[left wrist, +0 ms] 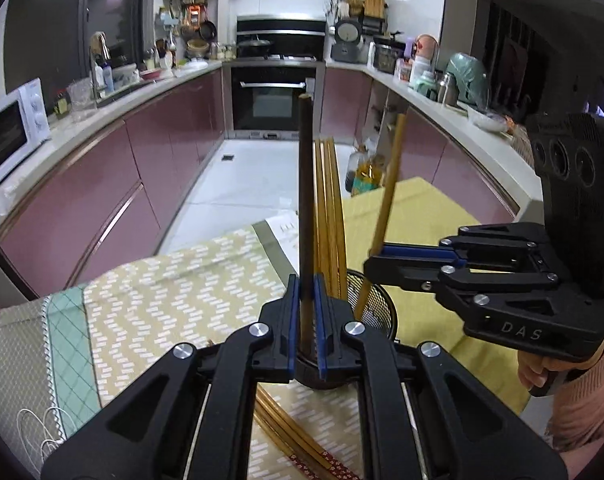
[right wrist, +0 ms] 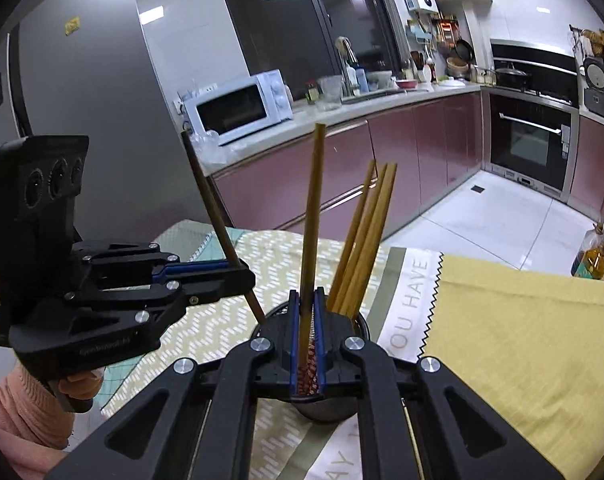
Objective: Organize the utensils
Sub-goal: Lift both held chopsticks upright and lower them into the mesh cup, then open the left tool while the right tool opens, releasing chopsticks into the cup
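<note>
Kitchen table (right wrist: pixel 522 320) | each hand-held gripper clamps a chopstick | mesh holder (left wrist: pixel 376 304)

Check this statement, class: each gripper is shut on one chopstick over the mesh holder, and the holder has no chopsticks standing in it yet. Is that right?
One part is wrong. The mesh holder already has several light chopsticks standing in it, as the right wrist view shows. The rest holds: the left gripper is shut on the dark chopstick and the right gripper on a light chopstick.
</note>
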A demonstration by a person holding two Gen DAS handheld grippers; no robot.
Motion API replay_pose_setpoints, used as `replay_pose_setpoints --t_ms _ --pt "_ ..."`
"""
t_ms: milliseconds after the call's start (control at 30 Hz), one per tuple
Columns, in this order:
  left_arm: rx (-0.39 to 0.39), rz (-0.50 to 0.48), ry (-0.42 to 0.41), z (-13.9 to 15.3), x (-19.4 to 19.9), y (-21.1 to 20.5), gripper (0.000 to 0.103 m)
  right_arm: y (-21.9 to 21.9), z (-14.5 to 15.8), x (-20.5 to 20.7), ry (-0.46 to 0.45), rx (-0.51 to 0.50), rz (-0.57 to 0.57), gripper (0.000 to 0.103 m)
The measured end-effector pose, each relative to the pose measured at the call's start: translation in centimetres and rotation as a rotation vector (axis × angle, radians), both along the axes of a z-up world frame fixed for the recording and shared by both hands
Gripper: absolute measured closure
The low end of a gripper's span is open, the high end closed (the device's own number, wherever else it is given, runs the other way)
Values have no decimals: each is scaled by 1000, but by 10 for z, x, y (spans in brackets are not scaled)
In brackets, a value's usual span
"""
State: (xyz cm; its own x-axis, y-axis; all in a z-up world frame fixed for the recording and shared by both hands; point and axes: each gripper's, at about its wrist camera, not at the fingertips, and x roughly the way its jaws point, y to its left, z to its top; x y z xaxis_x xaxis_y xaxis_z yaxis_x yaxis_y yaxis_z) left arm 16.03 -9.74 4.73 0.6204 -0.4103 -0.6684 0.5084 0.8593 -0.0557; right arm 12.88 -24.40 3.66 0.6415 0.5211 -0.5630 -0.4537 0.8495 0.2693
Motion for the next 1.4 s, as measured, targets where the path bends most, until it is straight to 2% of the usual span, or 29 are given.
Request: replay_pose_setpoints --t_ms 267,400,567,767,867,900,967,1033,1167,1300,1400 --pt "3 16 20 -8 18 -5 94 -3 -8 11 30 10 -36 94" --pt "-21 27 34 -13 19 -1 94 -6 -7 9 20 20 -53 85" --pt "-64 46 15 -12 10 12 89 -6 -7 4 12 28 -50 83" --pt "-123 67 -46 -2 -14 34 77 0 -2 -14 -27 33 -20 72" --pt "-133 97 -91 1 -32 49 64 3 5 -28 -60 41 11 66" --pt "-129 109 -104 2 -38 51 56 4 6 -33 -71 43 22 63" --pt "-125 130 -125 2 -48 58 53 7 9 -45 -92 44 50 59" --pt "-124 143 -133 -2 -59 65 43 13 9 -56 -105 39 81 58" --pt "-74 182 -132 -21 -78 75 37 29 -3 -75 -90 5 151 56" --pt "-15 215 -56 -55 -85 84 36 44 -32 -81 -19 -51 176 56" --pt "1 242 16 -81 -84 90 37 52 -57 -76 58 -78 164 56"
